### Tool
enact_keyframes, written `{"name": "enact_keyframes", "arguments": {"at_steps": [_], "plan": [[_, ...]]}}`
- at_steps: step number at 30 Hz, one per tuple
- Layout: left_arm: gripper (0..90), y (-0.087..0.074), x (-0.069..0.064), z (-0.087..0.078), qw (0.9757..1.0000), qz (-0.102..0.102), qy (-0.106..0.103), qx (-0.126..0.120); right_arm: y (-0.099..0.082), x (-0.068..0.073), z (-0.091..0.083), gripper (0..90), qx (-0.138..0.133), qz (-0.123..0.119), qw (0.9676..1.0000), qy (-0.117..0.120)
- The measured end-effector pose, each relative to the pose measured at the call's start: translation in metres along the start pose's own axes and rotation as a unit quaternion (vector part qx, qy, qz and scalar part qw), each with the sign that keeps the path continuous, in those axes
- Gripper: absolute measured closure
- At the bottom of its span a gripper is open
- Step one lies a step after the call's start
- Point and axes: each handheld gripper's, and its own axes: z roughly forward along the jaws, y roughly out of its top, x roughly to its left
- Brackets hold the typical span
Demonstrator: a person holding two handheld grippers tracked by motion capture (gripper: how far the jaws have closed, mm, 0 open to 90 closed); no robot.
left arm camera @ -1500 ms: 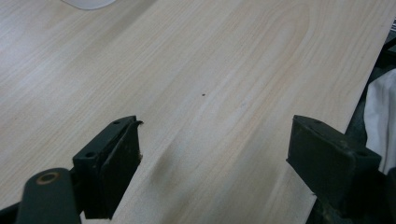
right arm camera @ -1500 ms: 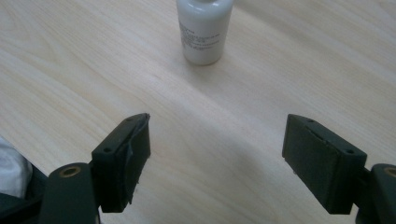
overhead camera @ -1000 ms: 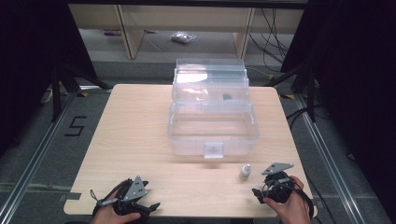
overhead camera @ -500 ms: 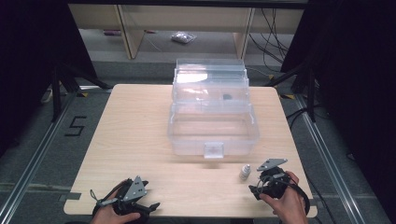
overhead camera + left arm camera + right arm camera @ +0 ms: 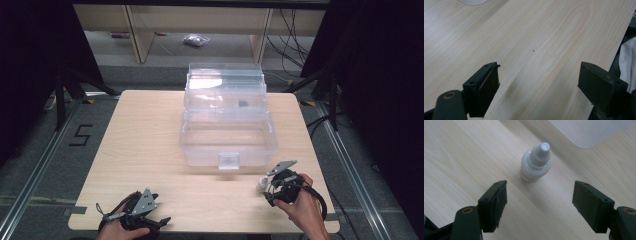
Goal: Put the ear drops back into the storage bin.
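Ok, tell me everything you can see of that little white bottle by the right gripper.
The small white bottle looks like plastic: a squat round body, a collar, and a narrower tapered cap, closed. It stands upright on the wooden table, just in front of the clear box and apart from it. The right gripper is open, jaws short of it; nothing touches it.

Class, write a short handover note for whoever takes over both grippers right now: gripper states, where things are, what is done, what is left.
Right gripper: open, jaws just short of the small white dropper bottle, not touching it.
Left gripper: open, over bare wood at the near table edge.
Bottle stands upright on the light wooden table, near the front right corner of the clear plastic storage box.
Done: approach to the bottle.
Left: probably close on the bottle and lift it.
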Motion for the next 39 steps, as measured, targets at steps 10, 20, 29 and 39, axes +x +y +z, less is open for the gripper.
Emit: {"name": "enact_keyframes", "arguments": {"at_steps": [10, 20, 29, 39], "plan": [[16.6, 0.000, 0.001, 0.000, 1.0000, 0.002, -0.001, 0.003, 0.015, -0.001, 0.010, 34.9, 0.018, -0.024, 0.9995, 0.008], [16.6, 0.000, 0.001, 0.001, 0.9999, 0.012, -0.002, 0.006, 0.022, -0.003, 0.016, 40.9, 0.025, -0.031, 0.9990, 0.017], [16.6, 0.000, 0.001, 0.000, 0.9999, 0.011, -0.003, 0.005, 0.030, -0.002, 0.021, 45.4, 0.035, -0.042, 0.9982, 0.023], [16.6, 0.001, 0.000, 0.000, 0.9999, 0.009, -0.002, 0.005, 0.035, -0.003, 0.027, 50.6, 0.044, -0.046, 0.9976, 0.028]]}}
